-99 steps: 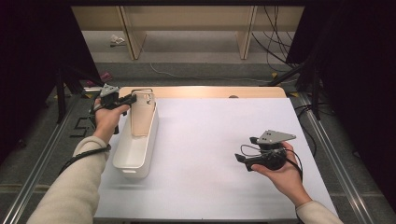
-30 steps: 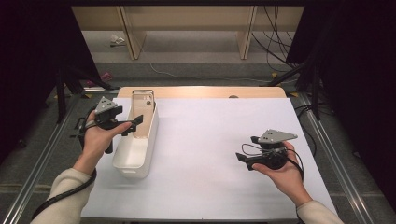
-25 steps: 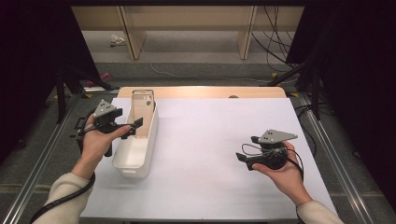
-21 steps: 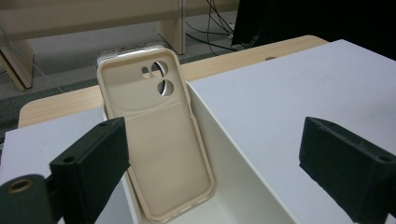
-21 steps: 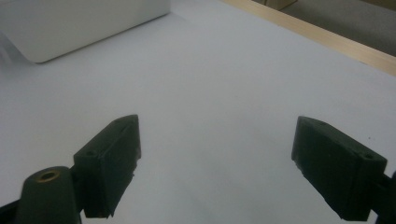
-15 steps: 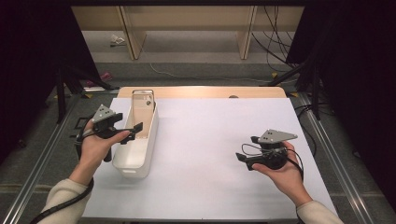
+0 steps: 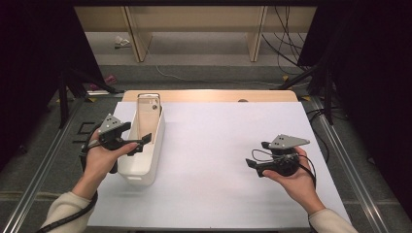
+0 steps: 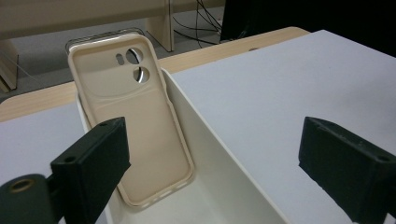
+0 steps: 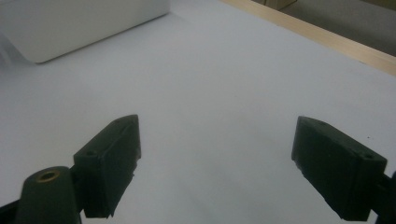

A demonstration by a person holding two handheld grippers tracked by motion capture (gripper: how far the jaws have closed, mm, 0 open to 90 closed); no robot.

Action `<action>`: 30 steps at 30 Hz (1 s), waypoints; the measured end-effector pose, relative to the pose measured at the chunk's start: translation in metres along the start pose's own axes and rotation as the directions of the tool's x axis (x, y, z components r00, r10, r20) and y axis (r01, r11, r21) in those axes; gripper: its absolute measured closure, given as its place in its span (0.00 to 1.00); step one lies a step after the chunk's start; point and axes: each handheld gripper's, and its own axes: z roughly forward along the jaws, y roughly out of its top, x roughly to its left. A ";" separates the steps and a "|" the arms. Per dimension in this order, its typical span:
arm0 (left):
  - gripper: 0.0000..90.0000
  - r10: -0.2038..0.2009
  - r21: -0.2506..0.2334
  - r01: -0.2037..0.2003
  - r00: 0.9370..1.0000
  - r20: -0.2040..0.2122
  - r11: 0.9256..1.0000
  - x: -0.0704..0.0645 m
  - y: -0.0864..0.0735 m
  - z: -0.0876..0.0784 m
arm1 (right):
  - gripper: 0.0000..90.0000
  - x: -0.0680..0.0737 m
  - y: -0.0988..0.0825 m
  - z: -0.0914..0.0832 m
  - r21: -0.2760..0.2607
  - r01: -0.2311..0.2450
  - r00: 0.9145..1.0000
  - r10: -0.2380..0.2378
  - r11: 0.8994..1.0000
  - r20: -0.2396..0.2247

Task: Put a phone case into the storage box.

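At the left of the high view, the left tongs [image 7: 141, 141] hover wide open over the white bin [image 7: 145, 165], gripping nothing. The beige phone case [image 8: 133, 116] leans upright against the bin's far end. The right tongs [image 7: 252, 165], also open and empty, rest at lower right over the desk [image 7: 218, 131]. A careless nudge could topple the case or shift the light bin.

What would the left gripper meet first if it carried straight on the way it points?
Probably the beige phone case leaning inside the white bin: it lies between the open left gripper jaws' line, slightly left. Depth is unclear, so the bin's wall might come first.
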 end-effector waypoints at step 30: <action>0.09 0.119 -0.023 -0.118 0.990 0.075 0.993 -0.029 -0.024 -0.017 | 0.18 0.000 -0.001 -0.001 -0.003 -0.001 1.000 0.001 1.000 -0.004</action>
